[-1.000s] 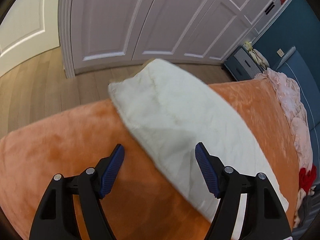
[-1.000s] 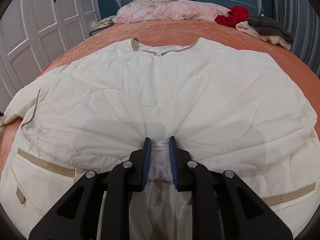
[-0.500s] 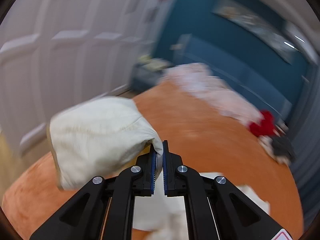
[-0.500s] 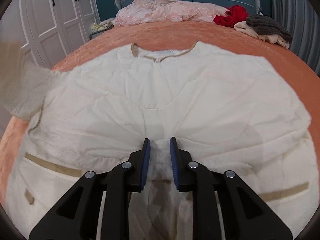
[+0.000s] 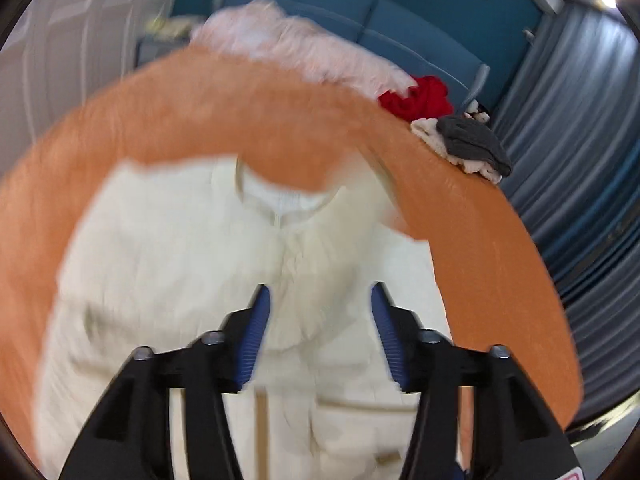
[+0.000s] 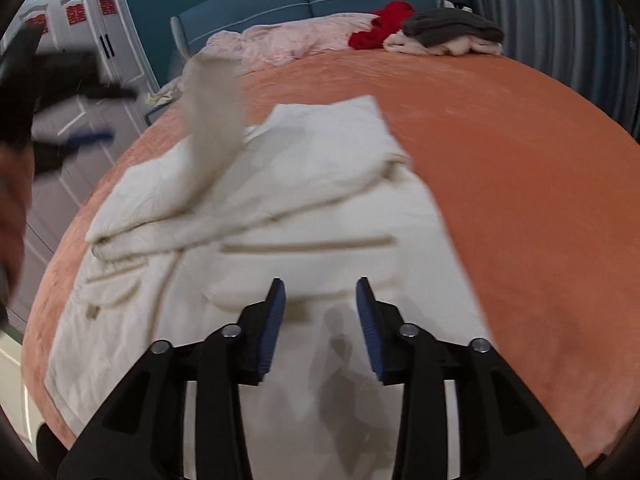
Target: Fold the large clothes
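The bed [image 6: 500, 152], covered in an orange plush blanket, fills both views and carries everything ahead of the grippers. On it, directly beneath and beyond both grippers, lies the cream quilted jacket [image 6: 320, 208], front up, its neckline [image 5: 280, 196] at the far end from the left gripper. One sleeve [image 6: 216, 104] stands up in the air above the jacket's far left part, blurred, with nothing visibly gripping it; it looks to be dropping across the chest, so the step in hand is judged to be folding the sleeves inward. The left gripper [image 5: 318, 332] hovers over the jacket's middle with its jaws wide and nothing between them. The right gripper [image 6: 320, 324] hangs above the lower hem area, jaws likewise parted and empty. Next, probably, the sleeve needs smoothing flat, then each gripper must close on a hem corner to bring the bottom up toward the neckline.
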A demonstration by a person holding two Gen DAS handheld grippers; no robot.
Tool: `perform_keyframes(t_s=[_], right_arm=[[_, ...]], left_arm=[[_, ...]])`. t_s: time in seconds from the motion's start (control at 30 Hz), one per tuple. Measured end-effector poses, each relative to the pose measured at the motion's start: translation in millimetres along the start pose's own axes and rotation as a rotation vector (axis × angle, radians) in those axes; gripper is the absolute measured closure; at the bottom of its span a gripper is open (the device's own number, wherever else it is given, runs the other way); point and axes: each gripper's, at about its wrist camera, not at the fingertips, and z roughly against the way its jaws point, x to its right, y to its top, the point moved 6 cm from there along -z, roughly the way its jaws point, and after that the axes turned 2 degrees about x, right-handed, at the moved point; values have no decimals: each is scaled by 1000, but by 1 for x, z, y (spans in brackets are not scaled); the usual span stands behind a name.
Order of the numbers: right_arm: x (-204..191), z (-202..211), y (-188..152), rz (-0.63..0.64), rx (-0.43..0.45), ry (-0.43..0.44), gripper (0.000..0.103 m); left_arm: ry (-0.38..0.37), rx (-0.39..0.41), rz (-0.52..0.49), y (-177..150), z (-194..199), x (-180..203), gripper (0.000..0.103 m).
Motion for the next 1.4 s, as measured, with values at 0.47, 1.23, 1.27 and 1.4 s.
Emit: perform_keyframes(t_s=[0.47, 1.23, 1.27, 1.4], right_arm=[[-4, -57, 89, -114, 29, 84, 32], [-17, -123, 72, -29, -119, 78, 97], [-15, -129, 66, -30, -126, 70, 97], [-19, -134, 53, -8, -115, 50, 97]], left_arm=[[123, 0, 569, 8, -1, -209, 47], [264, -27, 397, -3, -23, -245, 99], [275, -32, 385, -8, -28, -245, 98], [328, -20, 312, -20, -35, -242, 97]])
